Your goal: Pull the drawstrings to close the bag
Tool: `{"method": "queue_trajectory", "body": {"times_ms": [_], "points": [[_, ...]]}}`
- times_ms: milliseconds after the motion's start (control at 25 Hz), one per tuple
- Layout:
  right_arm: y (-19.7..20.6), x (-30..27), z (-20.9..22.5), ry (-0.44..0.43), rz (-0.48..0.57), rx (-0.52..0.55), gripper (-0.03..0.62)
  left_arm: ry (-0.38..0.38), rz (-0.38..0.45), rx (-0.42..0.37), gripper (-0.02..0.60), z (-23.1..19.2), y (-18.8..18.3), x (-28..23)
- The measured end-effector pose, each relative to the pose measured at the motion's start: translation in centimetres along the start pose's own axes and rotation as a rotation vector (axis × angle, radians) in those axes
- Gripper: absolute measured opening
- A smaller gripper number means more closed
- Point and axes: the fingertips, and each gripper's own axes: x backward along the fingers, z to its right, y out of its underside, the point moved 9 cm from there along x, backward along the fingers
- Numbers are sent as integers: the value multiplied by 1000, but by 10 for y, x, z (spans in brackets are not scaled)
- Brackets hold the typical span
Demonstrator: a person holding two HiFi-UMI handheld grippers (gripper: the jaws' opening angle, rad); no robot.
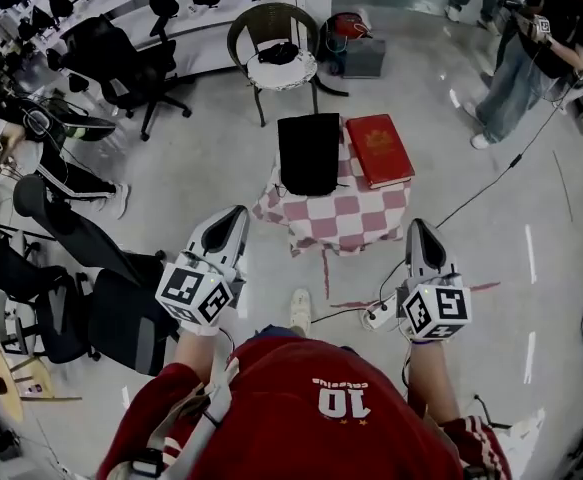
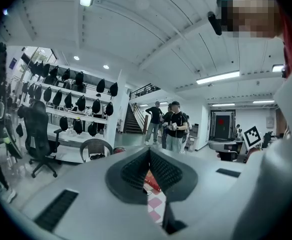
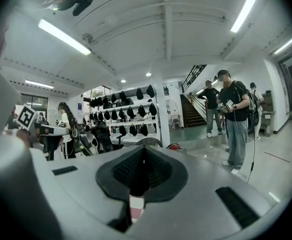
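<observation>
Both tongs hang in front of you, over the floor [image 1: 501,218], short of the bench [image 1: 371,226].

Left tongs [image 1: 234,215]: shut tight, pads together, nothing btwn them. Its own view [image 2: 148,153] shows only a sliver of checked cloth [image 2: 156,204] below the closed tips. Right tongs [image 1: 416,228]: same, fully closed & empty [image 3: 143,150].

The bag [image 1: 309,153] is the flat black one lying on the bench, on the cloth, left of centre. A red book [image 1: 379,149] lies just beside it on your right, edges close or touching; can't tell which. The bag's long axis runs straight away from you, so one short end faces you & the other faces the chair [image 1: 276,48] beyond.

Key relation: the bag is ahead of both tongs & btwn them, but off-centre. The left tongs look nearer, w/ the bag ahead & to their right. From the right tongs it's ahead & left, w/ the book's near corner roughly on that line.

Drawstrings: can't make them out from up here, so can't tell which short end is the mouth.

Judgement: closing not yet begun. You'd prob. need to step in, open both tongs, find the cords at the mouth end, then pull. Check which end first.
</observation>
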Motion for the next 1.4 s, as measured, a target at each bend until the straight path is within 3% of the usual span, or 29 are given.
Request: {"method": "queue_trajectory", "body": {"times_ms": [760,840,960,1400], "points": [[9,-88,-25,57,-67,27,18,106,-18,36,9,-82,0,-57],[14,-95,-25,40,-90,26,102,109,-17,42,9,-85,2,-59],[24,-109,-25,1,-136,40,141,105,-16,42,9,-89,5,-64],[87,-175,-7,-56,-313,143,160,29,-59,69,9,-113,16,-75]]}}
